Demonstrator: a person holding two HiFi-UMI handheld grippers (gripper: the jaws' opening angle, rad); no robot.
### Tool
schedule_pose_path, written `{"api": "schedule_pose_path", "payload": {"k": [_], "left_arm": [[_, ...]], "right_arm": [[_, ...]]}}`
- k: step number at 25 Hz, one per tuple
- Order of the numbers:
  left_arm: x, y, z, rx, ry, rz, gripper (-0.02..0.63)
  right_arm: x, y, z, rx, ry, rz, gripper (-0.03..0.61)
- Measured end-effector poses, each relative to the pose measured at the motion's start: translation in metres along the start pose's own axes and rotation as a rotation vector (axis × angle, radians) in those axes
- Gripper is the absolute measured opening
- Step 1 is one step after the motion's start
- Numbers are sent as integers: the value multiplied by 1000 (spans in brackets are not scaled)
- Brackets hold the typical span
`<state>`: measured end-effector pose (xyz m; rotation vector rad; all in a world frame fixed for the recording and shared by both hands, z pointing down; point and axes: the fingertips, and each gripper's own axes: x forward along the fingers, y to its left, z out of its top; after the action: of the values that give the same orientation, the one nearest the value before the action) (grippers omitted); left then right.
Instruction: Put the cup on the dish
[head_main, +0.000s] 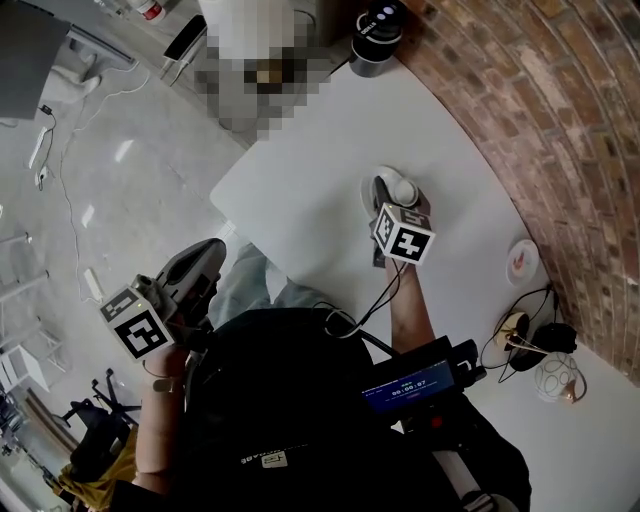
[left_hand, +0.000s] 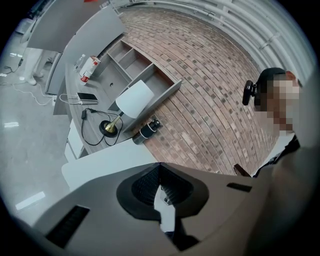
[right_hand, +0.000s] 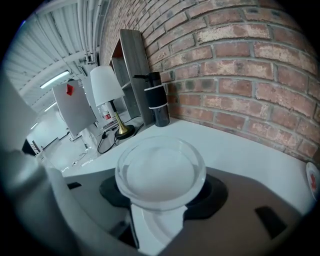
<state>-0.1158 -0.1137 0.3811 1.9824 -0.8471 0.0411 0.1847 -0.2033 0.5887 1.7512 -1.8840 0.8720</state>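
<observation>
Loads of bare white desk (head_main: 300, 200) all round the cup (right_hand: 160, 172), so the middle and the open floor side are easy going. The brick wall (head_main: 520, 120) curves along the other edge and hems that side in. The dish (head_main: 522, 262) sits just beside the wall, with a clutter of cables and small gear (head_main: 540, 345) near it. A black bottle (head_main: 376, 38) stands by the wall at the desk's far end.

Head cam looks steeply down over white table (head_main: 300, 190); cams on left gripper (head_main: 205, 258) and right gripper (head_main: 390, 198) look close along their jaws toward brick wall (left_hand: 210, 90), all sharing black canister (right_hand: 159, 105).
</observation>
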Motion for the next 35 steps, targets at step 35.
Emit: {"api": "schedule_pose_path", "payload": {"k": [35], "left_arm": [[-6, 5, -18, -29, -1, 42, 6]], "right_arm": [[49, -7, -31, -70, 52, -47, 249]]}}
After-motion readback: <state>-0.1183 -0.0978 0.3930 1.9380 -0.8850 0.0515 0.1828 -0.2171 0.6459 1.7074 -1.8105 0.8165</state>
